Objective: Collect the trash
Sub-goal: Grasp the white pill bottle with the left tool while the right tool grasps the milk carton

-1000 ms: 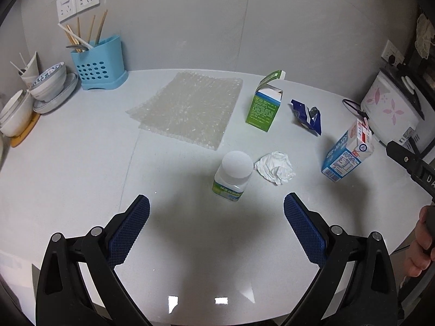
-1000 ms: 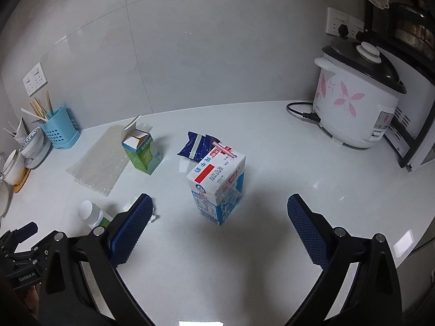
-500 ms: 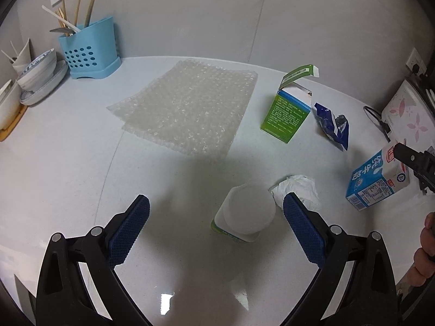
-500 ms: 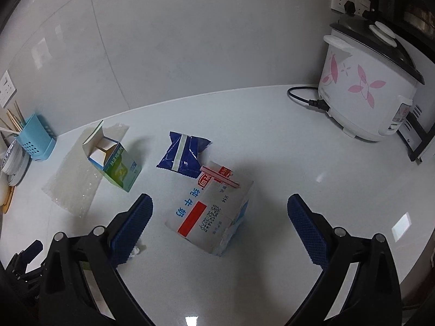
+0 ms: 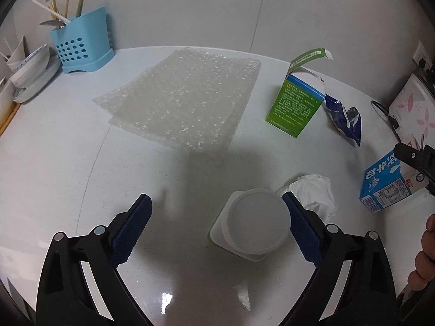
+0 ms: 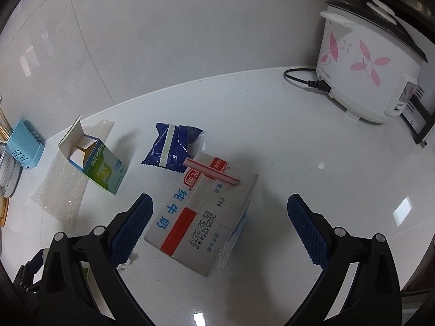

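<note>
Grippers poised over trash on white countertop point(image 5: 54, 163), both spread wide, neither holding anything.

Left gripper point(image 5: 217, 217): jaws wide apart above a small white-capped bottle point(image 5: 255, 222), which stands upright nearer the right pad; whether pad and cap touch, cannot tell. Crumpled tissue point(image 5: 312, 193) just beside bottle at 2 o'clock. Bubble wrap sheet point(image 5: 185, 100) lies flat at 11 o'clock; open green carton point(image 5: 296, 106) at 1 o'clock, blue wrapper point(image 5: 345, 119) just right of it. Blue utensil holder point(image 5: 81, 40) far at 10 o'clock. Right gripper point(image 6: 220, 217): jaws wide apart around a milk carton point(image 6: 201, 217) with pink straw point(image 6: 212, 174), left pad close against the carton's side, right pad well clear. Rice cooker point(image 6: 364, 65) at 2 o'clock.
</note>
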Motion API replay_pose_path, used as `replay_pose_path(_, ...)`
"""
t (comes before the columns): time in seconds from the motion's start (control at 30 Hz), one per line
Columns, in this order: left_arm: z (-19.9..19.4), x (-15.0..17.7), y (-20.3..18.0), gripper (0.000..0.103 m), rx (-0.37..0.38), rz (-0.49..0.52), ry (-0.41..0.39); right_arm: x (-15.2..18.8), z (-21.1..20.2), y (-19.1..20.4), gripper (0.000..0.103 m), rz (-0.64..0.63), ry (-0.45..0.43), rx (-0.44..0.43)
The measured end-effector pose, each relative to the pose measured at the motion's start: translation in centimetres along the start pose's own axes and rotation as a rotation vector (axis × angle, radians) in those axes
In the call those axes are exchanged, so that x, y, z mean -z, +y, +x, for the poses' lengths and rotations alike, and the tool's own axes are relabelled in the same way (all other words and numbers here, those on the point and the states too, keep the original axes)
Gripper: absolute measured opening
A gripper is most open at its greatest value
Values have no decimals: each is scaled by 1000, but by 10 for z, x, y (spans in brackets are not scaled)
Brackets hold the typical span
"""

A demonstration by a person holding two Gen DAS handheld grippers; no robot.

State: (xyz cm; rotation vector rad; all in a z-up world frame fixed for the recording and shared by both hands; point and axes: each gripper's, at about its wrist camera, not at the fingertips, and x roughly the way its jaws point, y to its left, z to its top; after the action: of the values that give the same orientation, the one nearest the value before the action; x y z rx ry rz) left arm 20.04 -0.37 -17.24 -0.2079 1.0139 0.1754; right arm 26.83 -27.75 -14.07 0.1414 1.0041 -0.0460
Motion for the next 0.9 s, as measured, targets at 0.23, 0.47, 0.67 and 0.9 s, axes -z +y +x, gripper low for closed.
replay_pose_path(0.23, 9, 5, -4, 75, 16, 11, 27, 3, 6, -2, 88, 40, 45, 17)
replay_pose_path(0.47, 8, 2, -7, 46, 17, 25, 30, 4, 14, -4, 67, 79, 94, 9)
replay_pose_path(0.67, 1, 3, -6, 46, 11, 33, 20, 4, 13, -3, 39, 63, 106, 7)
replay_pose_path(0.9, -10, 5, -4, 46, 7, 32, 28, 5, 2, -1, 38, 32, 82, -5)
